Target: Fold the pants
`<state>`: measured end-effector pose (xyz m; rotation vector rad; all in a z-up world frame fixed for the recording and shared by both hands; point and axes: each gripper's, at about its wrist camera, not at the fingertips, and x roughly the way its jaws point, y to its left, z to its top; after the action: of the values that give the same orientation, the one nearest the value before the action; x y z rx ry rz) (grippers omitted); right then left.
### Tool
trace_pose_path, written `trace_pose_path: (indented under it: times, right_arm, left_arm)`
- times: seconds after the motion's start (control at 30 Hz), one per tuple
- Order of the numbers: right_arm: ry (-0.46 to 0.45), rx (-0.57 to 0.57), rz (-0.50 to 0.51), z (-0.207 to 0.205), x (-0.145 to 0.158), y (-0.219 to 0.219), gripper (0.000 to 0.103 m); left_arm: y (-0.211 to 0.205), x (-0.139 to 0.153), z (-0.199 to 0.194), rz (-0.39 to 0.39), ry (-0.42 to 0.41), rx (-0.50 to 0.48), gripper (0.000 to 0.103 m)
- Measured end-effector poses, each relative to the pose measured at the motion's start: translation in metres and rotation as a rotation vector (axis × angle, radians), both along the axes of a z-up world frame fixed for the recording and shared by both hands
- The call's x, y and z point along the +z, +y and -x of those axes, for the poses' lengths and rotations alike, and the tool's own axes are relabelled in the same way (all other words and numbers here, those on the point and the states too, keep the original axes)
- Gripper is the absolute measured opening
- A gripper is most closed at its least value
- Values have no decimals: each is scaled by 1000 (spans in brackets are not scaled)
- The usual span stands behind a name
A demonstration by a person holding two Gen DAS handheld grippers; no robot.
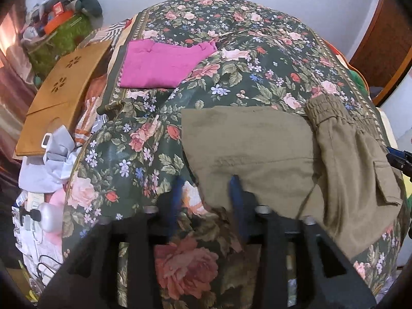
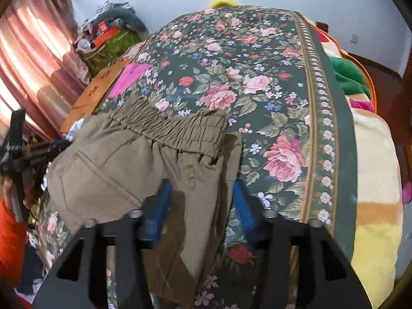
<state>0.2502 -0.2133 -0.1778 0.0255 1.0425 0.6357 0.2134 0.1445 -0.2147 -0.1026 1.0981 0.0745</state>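
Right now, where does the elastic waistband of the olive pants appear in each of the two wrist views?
Left wrist view: the waistband is at right of centre, at the far end of the olive pants.
Right wrist view: the waistband is left of centre, across the pants' far edge.
Shared landmark: the folded pink garment on the floral bedspread, beyond the pants.

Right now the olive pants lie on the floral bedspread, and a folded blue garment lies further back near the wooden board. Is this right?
One detail is wrong: the folded garment is pink, not blue, as the left wrist view shows. The olive pants do lie on the floral bedspread, and the garment lies further back near the wooden board.
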Motion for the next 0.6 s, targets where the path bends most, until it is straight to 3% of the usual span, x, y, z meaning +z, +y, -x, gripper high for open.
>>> trace_pose_path:
  times: [0.07, 0.17, 0.3, 0.47, 0.6]
  right_arm:
    - [1, 8, 25, 1, -2, 0, 51]
    - [21, 24, 55, 2, -12, 1, 52]
    - [67, 8, 5, 0, -22, -4, 54]
    - [173, -3, -94, -14, -37, -9, 57]
    - [177, 7, -99, -16, -39, -4, 54]
  left_arm:
    - [0, 0, 3, 46, -3, 3, 60]
    - [-4, -4, 5, 117, 13, -11, 63]
    - [-9, -15, 1, 158, 43, -23, 64]
    - [5, -23, -7, 291, 71, 2, 66]
    - [1, -23, -10, 266, 54, -7, 64]
